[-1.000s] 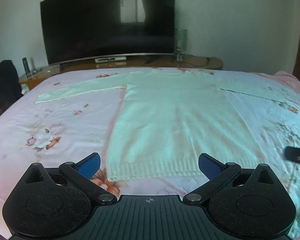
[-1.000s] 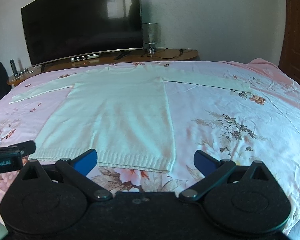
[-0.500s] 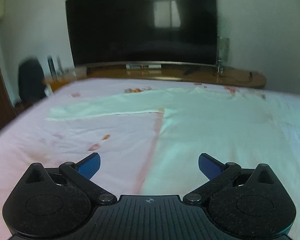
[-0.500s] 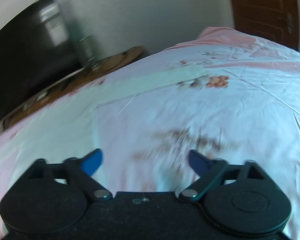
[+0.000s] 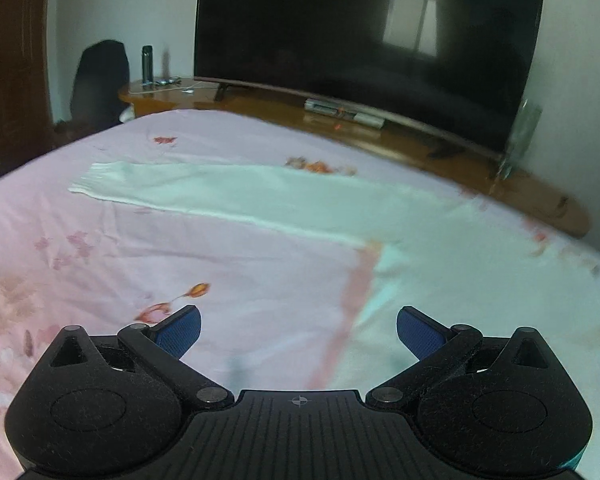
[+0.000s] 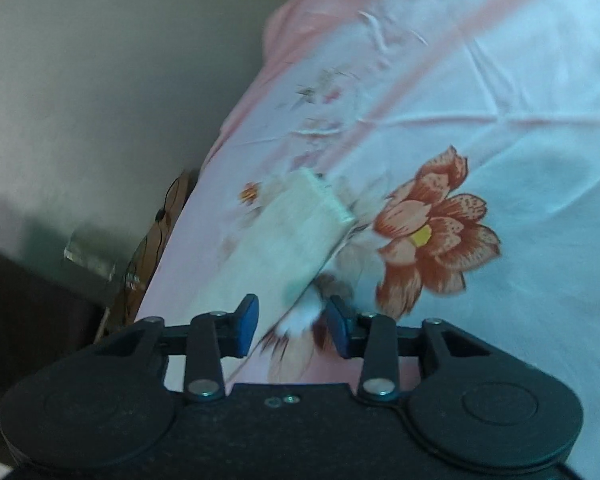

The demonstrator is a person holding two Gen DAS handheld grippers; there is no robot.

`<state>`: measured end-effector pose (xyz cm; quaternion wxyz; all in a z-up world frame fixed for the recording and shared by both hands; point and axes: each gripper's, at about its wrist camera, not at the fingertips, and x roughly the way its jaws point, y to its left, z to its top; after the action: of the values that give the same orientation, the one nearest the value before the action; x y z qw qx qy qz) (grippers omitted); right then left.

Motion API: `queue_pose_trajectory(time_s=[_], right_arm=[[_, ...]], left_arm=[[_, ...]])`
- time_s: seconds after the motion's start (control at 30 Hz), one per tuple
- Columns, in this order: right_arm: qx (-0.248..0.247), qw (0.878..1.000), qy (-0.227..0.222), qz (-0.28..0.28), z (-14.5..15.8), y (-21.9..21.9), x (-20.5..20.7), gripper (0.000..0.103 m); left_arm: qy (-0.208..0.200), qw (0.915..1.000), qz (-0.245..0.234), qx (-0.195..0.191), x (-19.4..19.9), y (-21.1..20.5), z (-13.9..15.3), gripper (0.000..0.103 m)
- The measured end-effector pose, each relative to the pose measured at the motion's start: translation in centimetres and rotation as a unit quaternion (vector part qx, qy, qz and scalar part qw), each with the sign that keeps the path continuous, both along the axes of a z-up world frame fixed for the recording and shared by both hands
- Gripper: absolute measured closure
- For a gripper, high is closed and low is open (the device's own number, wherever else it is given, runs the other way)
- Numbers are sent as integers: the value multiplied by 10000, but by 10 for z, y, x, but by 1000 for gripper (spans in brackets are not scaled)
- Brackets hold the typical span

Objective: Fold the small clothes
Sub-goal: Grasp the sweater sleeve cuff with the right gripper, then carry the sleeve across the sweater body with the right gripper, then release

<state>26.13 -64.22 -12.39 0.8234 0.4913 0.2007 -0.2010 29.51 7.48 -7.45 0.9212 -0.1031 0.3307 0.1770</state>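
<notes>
A white knit sweater point(image 5: 460, 280) lies flat on the pink floral bedsheet point(image 5: 180, 264). In the left wrist view its left sleeve point(image 5: 228, 192) stretches out to the left, and my left gripper point(image 5: 298, 330) hovers open and empty above the sheet by the sweater's side edge. In the right wrist view the right sleeve point(image 6: 292, 240) ends in a ribbed cuff point(image 6: 332, 200). My right gripper point(image 6: 292, 326) is partly closed with the jaws on either side of the sleeve, not clamped on it.
A large dark TV point(image 5: 360, 40) stands on a wooden console point(image 5: 420, 148) beyond the bed's far edge. A dark chair point(image 5: 100, 84) and a bottle point(image 5: 147, 64) are at the far left. In the right wrist view a wall point(image 6: 120, 80) and a glass point(image 6: 92, 256) lie past the bed edge.
Both grippers swung outward from the hem: the left toward the left sleeve, the right over to the right sleeve's cuff. The right jaws narrowed around the sleeve.
</notes>
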Motion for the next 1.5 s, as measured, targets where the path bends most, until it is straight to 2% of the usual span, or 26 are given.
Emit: queue_pose_trajectory(time_s=[0.2,0.33,0.5,0.73,0.8,0.87,0.97,1.07,1.17,1.3,1.5], right_arm=[[-101,9998,-168,88,-15,-16,14,102],[-189,9991,-340,153,-16,-20,15,103],[-214,9988,-401,186,-15,-24,14,103],[-1142,9925,165,400,11,-3,30,98],[-1287,9903,168,493,21,10,35,98],[-1529,9858,198,661,34,28,45,98],[-1839,9774,62,1037,56,65,64,98],[-2152,9640,32,1559,75,114,88,98],[-2377,9477,26,2131,84,171,113,98],[-2468,9235,-15,2937,79,257,141,98],[-2394,8905,140,3867,51,370,174,98]], left_arm=[[735,9963,83,444,16,7,-22,0],[1113,9923,6,550,22,7,-36,0],[887,9939,-31,659,20,2,-41,0],[883,9956,-103,303,21,13,-43,0],[891,9949,-237,400,21,14,-39,0],[787,9945,-261,640,19,13,-34,0],[562,9944,-491,746,15,13,-25,0],[430,9935,-684,802,13,14,-17,0],[317,9938,-645,850,12,21,-12,0],[269,9956,-535,728,7,42,-7,0],[280,9958,-459,747,-5,72,-3,0]])
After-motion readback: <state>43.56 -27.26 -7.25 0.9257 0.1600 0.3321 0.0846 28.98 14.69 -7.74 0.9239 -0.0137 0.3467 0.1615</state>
